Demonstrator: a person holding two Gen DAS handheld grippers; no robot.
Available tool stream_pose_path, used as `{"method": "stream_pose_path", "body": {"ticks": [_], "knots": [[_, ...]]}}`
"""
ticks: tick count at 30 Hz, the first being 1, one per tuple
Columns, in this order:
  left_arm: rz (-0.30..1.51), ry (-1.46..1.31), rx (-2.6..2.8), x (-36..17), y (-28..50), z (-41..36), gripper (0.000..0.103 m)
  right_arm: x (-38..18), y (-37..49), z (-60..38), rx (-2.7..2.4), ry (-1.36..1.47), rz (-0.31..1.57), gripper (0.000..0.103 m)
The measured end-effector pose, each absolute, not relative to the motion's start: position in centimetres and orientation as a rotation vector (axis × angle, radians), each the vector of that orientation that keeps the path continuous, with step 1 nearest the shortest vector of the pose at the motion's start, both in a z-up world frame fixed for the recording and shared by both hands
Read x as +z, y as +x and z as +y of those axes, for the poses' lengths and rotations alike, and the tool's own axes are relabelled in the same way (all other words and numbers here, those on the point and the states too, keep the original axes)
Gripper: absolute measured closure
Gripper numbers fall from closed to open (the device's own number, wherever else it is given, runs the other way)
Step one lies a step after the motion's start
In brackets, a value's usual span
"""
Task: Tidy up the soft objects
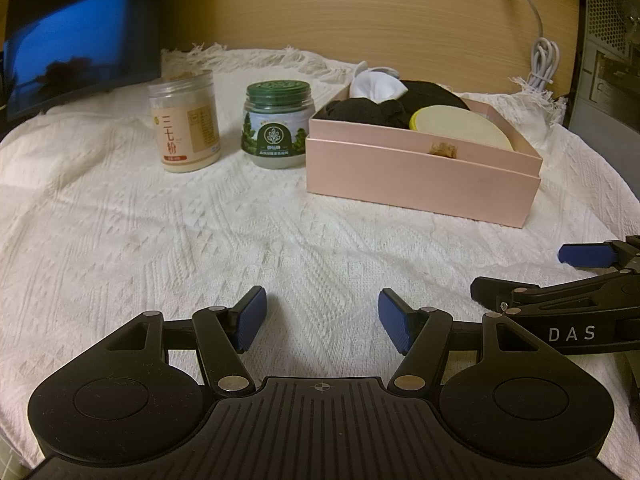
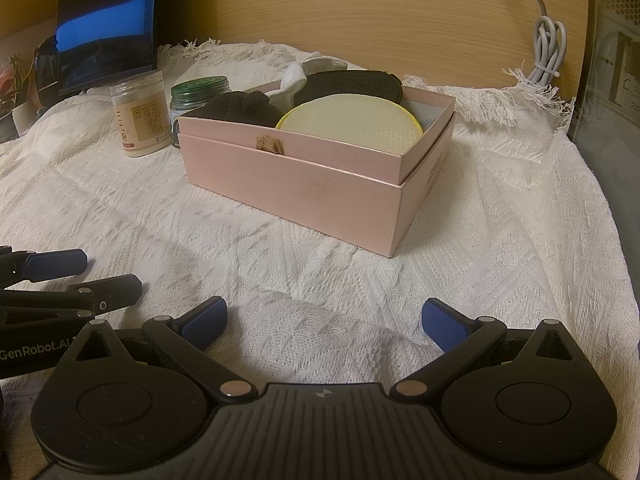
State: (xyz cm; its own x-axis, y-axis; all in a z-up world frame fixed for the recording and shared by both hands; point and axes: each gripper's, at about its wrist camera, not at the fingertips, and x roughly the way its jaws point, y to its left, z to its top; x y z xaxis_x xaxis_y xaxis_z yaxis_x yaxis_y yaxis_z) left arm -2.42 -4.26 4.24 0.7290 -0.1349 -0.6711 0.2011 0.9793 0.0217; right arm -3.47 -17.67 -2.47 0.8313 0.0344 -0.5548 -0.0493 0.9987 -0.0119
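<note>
Both grippers, left (image 1: 322, 317) and right (image 2: 325, 322), hover with jaws spread and empty over the cloth (image 1: 160, 216); soft stuff sits in the box (image 2: 312, 178): light, floppy socks (image 2: 240, 109), pinch mid-bundle; sponge (image 2: 352, 126) squashes, grab its rim.

"DAS" is read in pale letters on the right tool (image 1: 576, 272). "GenRobot.AI" is read on the left tool (image 2: 68, 276). "三七粉" is printed on the clear jar's label (image 1: 185, 120). The green-lidded jar's label (image 1: 276, 136) is too small to read.
</note>
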Motion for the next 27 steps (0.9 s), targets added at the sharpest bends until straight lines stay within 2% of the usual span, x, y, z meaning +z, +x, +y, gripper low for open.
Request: {"method": "stream_pose_path", "body": {"ticks": [27], "knots": [[0.733,0.091,-0.189,4.28,-2.43,-4.39,0.037,-2.47,-3.44,-17.73,0.045,-0.026,0.588,0.0]]}}
